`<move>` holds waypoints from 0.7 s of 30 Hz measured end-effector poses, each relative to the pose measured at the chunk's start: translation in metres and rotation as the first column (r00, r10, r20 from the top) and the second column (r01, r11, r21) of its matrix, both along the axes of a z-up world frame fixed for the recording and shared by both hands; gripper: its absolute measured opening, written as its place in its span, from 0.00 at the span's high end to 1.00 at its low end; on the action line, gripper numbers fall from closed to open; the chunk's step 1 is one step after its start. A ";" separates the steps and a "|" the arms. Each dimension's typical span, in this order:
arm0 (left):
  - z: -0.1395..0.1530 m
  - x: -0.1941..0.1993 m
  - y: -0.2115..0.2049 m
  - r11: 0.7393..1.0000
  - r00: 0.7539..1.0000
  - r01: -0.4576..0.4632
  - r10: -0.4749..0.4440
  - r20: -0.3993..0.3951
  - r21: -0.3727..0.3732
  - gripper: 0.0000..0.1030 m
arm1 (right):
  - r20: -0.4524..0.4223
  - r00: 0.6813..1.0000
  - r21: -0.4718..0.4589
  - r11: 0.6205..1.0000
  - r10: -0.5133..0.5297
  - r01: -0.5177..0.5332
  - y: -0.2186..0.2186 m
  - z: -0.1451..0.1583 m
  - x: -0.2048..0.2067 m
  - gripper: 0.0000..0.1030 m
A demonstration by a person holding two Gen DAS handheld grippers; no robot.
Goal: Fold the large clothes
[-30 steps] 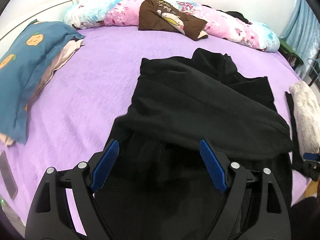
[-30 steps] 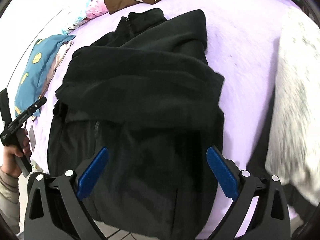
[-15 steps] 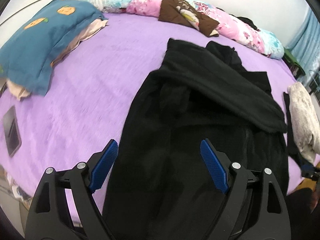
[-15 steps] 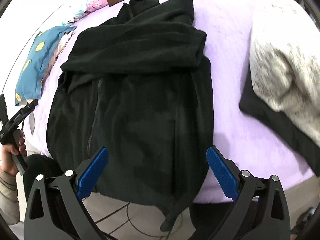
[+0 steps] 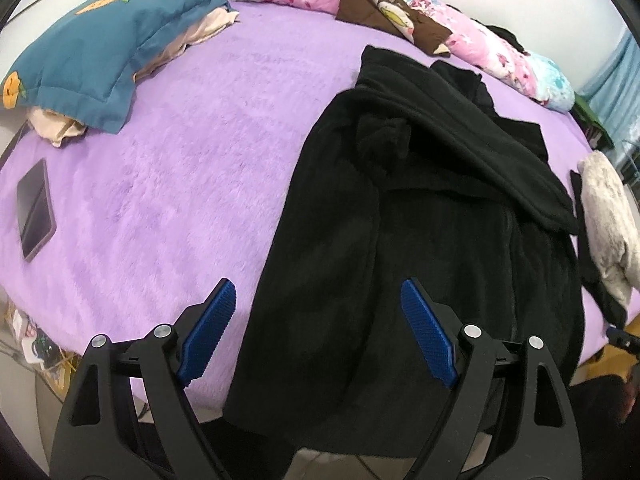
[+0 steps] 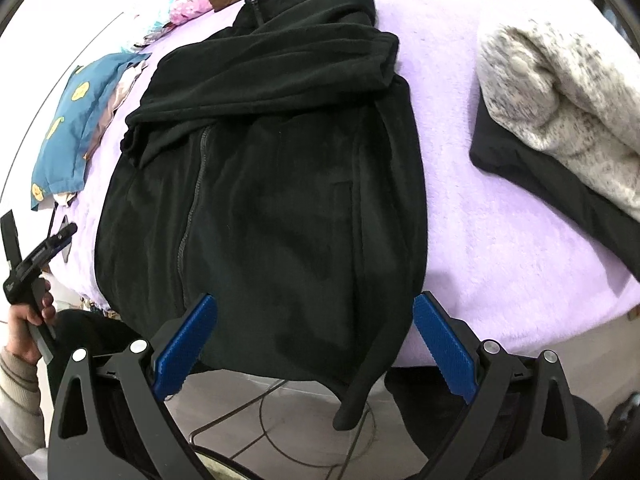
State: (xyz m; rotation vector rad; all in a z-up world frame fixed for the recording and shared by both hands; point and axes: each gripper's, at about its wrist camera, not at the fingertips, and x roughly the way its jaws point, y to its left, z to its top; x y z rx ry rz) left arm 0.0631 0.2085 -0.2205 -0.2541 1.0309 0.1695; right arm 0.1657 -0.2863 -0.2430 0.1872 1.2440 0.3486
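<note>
Backing off from black fleece jacket (image 6: 272,184), sleeves now folded across chest.
Lying flat on purple bed (image 5: 168,168), hem overhanging near edge; left gripper (image 5: 316,332) and right gripper (image 6: 312,340) both spread wide, empty, pulled back toward hem for bottom-up fold.

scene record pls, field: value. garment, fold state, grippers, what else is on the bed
garment: black fleece jacket, zip front up, on purple bed cover
fold state: sleeves folded across chest; hem hangs over bed edge
left hand-held gripper: open, holds nothing, over hem
right hand-held gripper: open, holds nothing, over hem
other items: blue pillow, phone, grey fuzzy garment, floral quilt
</note>
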 end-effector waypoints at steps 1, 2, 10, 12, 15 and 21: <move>-0.002 -0.002 0.002 1.000 1.000 -0.004 0.004 -0.009 -0.005 0.21 | -0.006 1.000 0.005 1.000 -0.009 0.009 -0.002 -0.003 -0.002 0.06; -0.005 -0.005 0.004 1.000 1.000 -0.008 0.008 -0.021 -0.013 0.21 | -0.011 1.000 0.006 1.000 -0.016 0.016 -0.004 -0.005 -0.005 0.06; -0.030 -0.024 0.013 0.998 0.996 -0.016 0.011 -0.091 -0.055 0.21 | -0.096 0.991 0.012 0.995 -0.094 0.095 -0.019 -0.045 -0.019 0.06; -0.036 -0.031 0.019 0.997 0.994 -0.024 0.017 -0.105 -0.071 0.21 | -0.118 0.987 0.007 0.994 -0.106 0.107 -0.020 -0.056 -0.023 0.06; -0.046 -0.041 0.028 0.995 0.991 -0.049 0.037 -0.128 -0.087 0.21 | -0.148 0.983 -0.009 0.994 -0.109 0.109 -0.019 -0.069 -0.029 0.06; -0.057 -0.049 0.044 0.984 0.982 -0.110 0.087 -0.165 -0.137 0.21 | -0.188 0.975 -0.028 0.993 -0.117 0.113 -0.018 -0.082 -0.037 0.06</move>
